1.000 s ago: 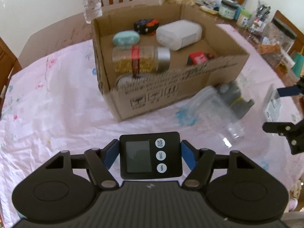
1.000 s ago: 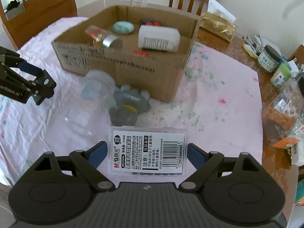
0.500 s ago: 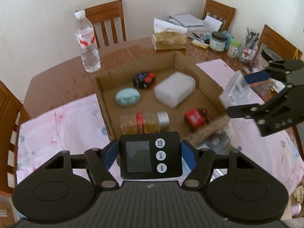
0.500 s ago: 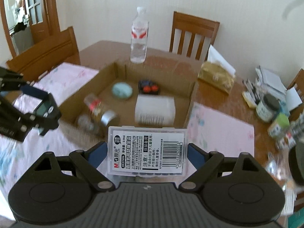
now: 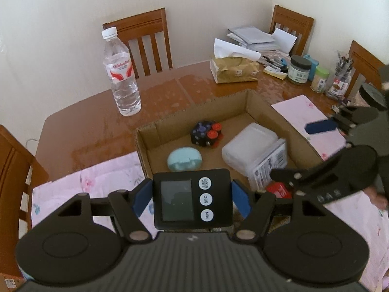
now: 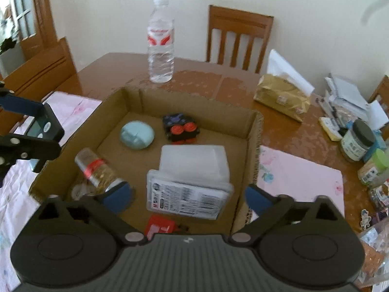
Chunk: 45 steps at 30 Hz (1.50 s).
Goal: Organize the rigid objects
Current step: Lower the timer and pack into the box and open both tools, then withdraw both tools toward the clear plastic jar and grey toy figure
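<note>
My left gripper (image 5: 191,199) is shut on a black digital timer (image 5: 177,200), held above the near left corner of the open cardboard box (image 5: 145,150). My right gripper (image 6: 187,197) hovers over the box's near right part; its jaws are opening, with the blue pads well clear of the clear labelled case (image 6: 184,194). The case rests inside the box, tilted against a white plastic tub (image 6: 194,160). Also in the box are a teal oval case (image 6: 137,135), a black cube with red buttons (image 6: 181,130), a glass spice jar (image 6: 97,170) and a small red item (image 6: 160,226).
A water bottle (image 6: 161,41) stands on the wooden table behind the box. A tissue pack (image 6: 279,99), jars (image 6: 357,141) and papers crowd the far right. A pink cloth (image 6: 299,177) lies under and around the box. Wooden chairs ring the table.
Both grippers rose and moved over the box. The right gripper's jaws spread and the clear case dropped out of them into the box. The left keeps its grip on the timer.
</note>
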Available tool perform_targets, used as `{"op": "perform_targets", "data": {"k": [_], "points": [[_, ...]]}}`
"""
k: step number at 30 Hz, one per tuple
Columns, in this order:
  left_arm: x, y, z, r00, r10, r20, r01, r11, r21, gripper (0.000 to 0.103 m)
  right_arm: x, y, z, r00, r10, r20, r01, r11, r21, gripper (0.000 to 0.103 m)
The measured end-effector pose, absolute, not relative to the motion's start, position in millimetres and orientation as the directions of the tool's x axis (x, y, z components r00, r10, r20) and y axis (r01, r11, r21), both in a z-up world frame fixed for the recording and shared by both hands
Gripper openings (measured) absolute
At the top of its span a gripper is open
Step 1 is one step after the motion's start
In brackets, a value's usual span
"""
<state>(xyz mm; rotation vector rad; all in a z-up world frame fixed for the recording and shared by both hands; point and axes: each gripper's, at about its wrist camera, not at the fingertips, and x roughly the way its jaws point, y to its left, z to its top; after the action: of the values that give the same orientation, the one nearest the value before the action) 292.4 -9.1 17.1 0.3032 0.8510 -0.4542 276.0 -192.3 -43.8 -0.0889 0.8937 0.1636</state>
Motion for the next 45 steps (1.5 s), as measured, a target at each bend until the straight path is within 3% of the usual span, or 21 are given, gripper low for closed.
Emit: {"op": "perform_targets", "data": {"k": [11,18,20,21,22,36,45], "points": [[340,-35,-6,0.536,-0.267,-0.801,0.511,0.858,0.057,0.07,241,-217,-35,0.605,0.085,-0.792,-0.041,0.996,0.075,0.103],[354,-43,-25,0.511,-0.248,-0.823,0.499,0.865,0.05,0.07,228,-219,-32,0.596,0.022,-0.803,-0.001,1.0,0.026,0.103],[354,-44,-23,0.518,-0.253,-0.817,0.496,0.867,0.046,0.08,227,-218,-30,0.596,0.016,-0.803,0.003,1.0,0.022,0.103],[354,-44,-21,0.525,-0.255,-0.812,0.493,0.869,0.045,0.094,226,-217,-30,0.598,0.015,-0.802,0.005,1.0,0.022,0.103],[353,-44,-19,0.54,-0.254,-0.803,0.486,0.872,0.051,0.099,226,-217,-29,0.598,0.015,-0.801,0.005,1.0,0.023,0.103],[311,-19,18,0.625,-0.248,-0.74,0.434,0.898,0.065,0.099,213,-208,-34,0.592,-0.034,-0.805,0.016,0.999,-0.031,0.103],[251,9,7,0.642,-0.203,-0.739,0.362,0.93,0.058,0.099,186,-200,-70,0.519,-0.058,-0.853,-0.013,0.997,-0.076,0.103]]}}
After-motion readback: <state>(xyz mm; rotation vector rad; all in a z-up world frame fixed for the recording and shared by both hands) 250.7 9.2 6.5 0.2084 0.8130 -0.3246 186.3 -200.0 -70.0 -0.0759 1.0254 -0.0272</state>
